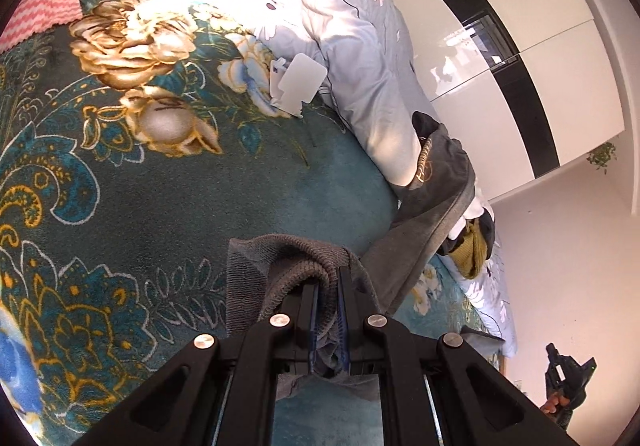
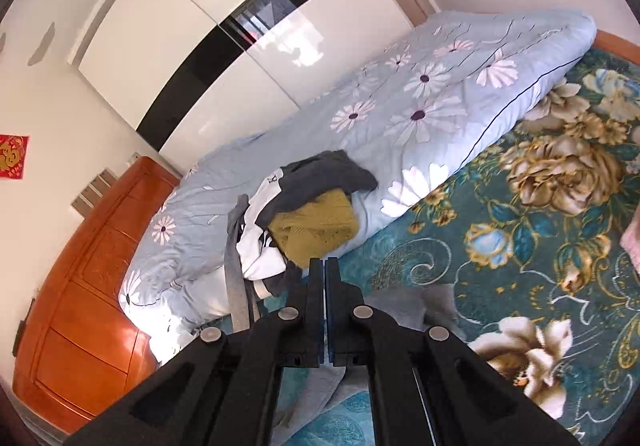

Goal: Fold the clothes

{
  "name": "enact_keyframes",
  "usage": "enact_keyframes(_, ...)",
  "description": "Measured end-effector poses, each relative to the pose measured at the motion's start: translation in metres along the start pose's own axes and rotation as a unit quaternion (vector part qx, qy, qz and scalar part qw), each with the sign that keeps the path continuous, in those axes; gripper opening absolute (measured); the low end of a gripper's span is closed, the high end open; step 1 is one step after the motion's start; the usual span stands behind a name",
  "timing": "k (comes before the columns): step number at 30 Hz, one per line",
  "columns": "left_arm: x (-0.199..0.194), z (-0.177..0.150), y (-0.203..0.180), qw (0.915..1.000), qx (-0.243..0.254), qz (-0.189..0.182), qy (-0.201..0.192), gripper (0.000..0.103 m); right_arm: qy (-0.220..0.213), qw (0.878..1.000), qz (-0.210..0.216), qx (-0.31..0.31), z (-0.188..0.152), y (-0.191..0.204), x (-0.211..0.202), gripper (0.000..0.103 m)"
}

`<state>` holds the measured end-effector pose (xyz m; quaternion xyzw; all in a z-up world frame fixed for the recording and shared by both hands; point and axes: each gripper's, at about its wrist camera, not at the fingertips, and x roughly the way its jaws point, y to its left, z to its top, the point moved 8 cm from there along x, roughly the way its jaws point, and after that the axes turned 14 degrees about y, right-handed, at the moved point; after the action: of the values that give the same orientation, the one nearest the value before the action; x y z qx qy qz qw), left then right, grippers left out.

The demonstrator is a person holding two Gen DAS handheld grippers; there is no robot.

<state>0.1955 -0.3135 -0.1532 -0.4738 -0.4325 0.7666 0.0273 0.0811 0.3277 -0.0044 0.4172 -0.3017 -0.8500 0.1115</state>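
A: Start at the left of the left wrist view. What is there?

B: A pink zigzag cloth at the far left edge, lying on the teal floral blanket. Further right a white plastic card stand sits on the blanket, just beside the pale blue daisy quilt.

A: And the left gripper?

B: Its jaws pinch a ribbed edge of the grey sweatshirt. The cloth bunches over the fingertips and runs right and up toward the quilt, where more of it drapes.

A: Beyond that?

B: A mustard knit garment in a small heap on the quilt, then the white wardrobe with its black stripe. At the lower right the other gripper shows in a hand.

A: Now the right wrist view, left to right.

B: An orange wooden footboard, then the quilt with the heap of clothes on it: the mustard knit, a white garment and a dark grey one.

A: The right gripper?

B: Its pads are pressed together with nothing visible between them. Grey sweatshirt fabric lies on the blanket beneath it.
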Motion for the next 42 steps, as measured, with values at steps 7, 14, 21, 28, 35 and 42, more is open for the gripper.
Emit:
enact_keyframes(7, 0.005, -0.013, 0.007, 0.9999, -0.012, 0.005, 0.01, 0.009, 0.074, 0.996, -0.015, 0.047, -0.048, -0.052, 0.039, 0.001)
enact_keyframes(14, 0.005, -0.016, 0.011, 0.9997, -0.017, 0.01, 0.011, 0.009, 0.138, 0.99, -0.01, 0.036, -0.06, -0.024, 0.12, 0.003)
enact_keyframes(21, 0.013, -0.011, 0.023, 0.9989, -0.039, 0.016, 0.022, 0.009, 0.193, 0.979, -0.042, 0.046, -0.051, 0.001, 0.207, 0.053)
enact_keyframes(28, 0.016, -0.01, 0.03, 0.9981, -0.051, 0.02, 0.028, 0.009, 0.227, 0.956, -0.136, 0.125, -0.045, -0.027, 0.255, 0.052)
enact_keyframes(35, 0.019, -0.007, 0.032, 0.998, -0.053, 0.014, 0.031, 0.009, 0.215, 0.958, -0.12, 0.149, -0.046, -0.046, 0.233, 0.004)
enact_keyframes(42, 0.014, 0.005, 0.0, 0.999, -0.022, -0.029, 0.027, 0.009, 0.106, 0.989, -0.034, 0.093, 0.011, -0.011, 0.125, 0.003)
